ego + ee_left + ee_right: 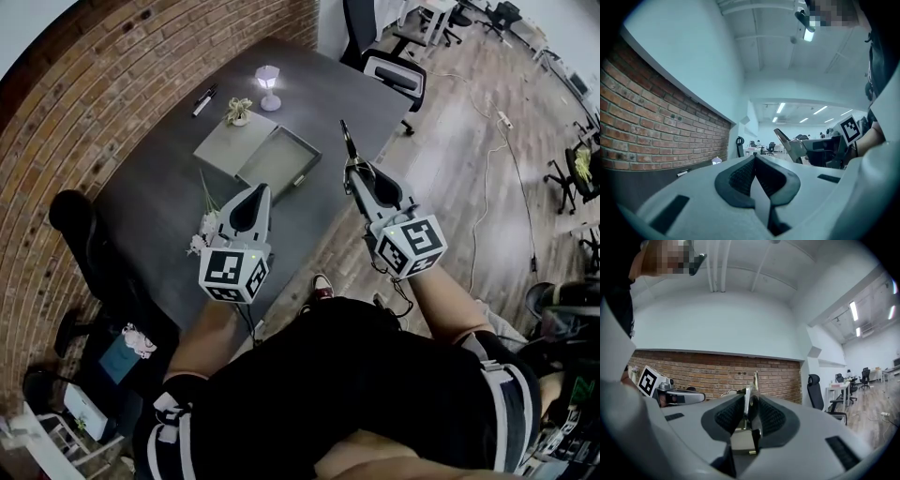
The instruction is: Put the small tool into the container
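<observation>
In the head view an open grey box (281, 161) with its lid (228, 142) laid beside it sits on the dark table (159, 202). My right gripper (355, 171) hovers off the table's right edge, shut on a small metal plier-like tool (347, 141) whose tip sticks out ahead of the jaws. The right gripper view shows the tool (751, 397) clamped between the ribbed pads, with my right gripper (750, 404) level. My left gripper (256, 193) hangs over the table's near edge, short of the box. Its jaws (754, 161) are shut with nothing between them.
A small lamp (269, 86), a potted plant (238, 112) and a marker (203, 100) stand beyond the box. White flowers (206, 230) lie by the left gripper. An office chair (389, 66) stands at the table's far end, a black chair (80, 220) at its left.
</observation>
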`<control>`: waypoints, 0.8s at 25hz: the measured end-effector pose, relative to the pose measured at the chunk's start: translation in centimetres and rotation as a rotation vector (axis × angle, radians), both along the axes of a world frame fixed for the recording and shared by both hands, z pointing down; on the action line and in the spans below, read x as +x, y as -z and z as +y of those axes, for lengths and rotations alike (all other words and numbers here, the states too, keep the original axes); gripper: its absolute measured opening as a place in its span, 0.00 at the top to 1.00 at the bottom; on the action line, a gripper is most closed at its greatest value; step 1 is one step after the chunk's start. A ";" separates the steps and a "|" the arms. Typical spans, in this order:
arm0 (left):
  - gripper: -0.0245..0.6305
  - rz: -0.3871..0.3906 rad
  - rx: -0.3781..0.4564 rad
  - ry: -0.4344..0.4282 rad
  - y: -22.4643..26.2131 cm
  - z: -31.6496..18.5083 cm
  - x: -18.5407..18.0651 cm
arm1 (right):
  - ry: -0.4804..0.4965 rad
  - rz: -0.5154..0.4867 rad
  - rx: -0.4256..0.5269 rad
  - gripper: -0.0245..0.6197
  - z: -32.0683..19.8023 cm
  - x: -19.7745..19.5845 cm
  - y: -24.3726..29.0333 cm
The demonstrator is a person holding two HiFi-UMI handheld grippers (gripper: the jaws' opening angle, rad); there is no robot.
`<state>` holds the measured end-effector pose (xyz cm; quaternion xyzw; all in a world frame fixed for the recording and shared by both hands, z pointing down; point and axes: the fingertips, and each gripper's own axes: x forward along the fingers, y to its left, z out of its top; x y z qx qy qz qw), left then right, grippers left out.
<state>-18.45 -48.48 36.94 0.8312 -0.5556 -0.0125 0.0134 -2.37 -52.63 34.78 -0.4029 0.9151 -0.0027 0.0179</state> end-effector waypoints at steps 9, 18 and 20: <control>0.95 0.007 -0.023 0.061 -0.8 -3.2 -0.2 | 0.067 0.012 -0.023 0.82 -3.9 -0.7 -1.2; 0.95 0.000 -0.048 0.131 -1.6 -5.7 -1.0 | 0.163 0.051 -0.045 0.82 -8.1 -2.9 -3.2; 0.95 0.002 -0.053 0.153 -1.8 -6.1 -1.5 | 0.184 0.068 -0.043 0.82 -9.0 -3.6 -3.7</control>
